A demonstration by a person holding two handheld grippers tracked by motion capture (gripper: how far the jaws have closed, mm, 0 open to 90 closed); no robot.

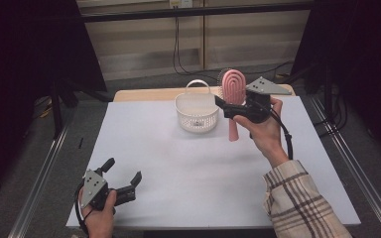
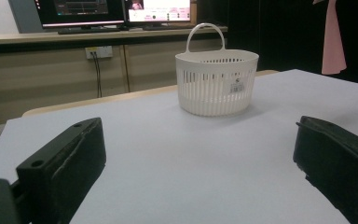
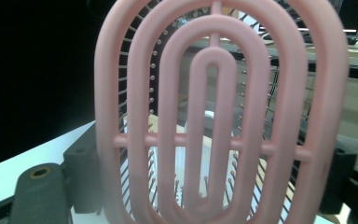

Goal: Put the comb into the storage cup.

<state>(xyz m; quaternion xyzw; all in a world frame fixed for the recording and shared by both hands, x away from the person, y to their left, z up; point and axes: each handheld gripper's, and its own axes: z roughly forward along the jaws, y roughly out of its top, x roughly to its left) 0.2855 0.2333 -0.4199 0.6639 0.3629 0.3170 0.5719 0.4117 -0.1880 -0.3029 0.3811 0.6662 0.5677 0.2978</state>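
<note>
A pink vented hairbrush (image 1: 234, 87) stands upright in the air just right of a white slotted basket (image 1: 197, 119), its handle pointing down. My right gripper (image 1: 226, 106) is shut on it, with a jaw on each edge of the brush head (image 3: 214, 116). The right gripper view looks through the brush's oval ribs and bristles. My left gripper (image 1: 124, 169) rests near the table's front left corner, open, with nothing between its jaws. In the left gripper view the basket (image 2: 216, 88) stands ahead on the white sheet, and the pink handle (image 2: 332, 46) hangs at the upper right.
A white sheet (image 1: 178, 168) covers most of the table. A wooden strip (image 1: 144, 94) shows at its far edge. Black frames and cables stand beyond the table, and monitors (image 2: 116, 9) sit on a bench at the back.
</note>
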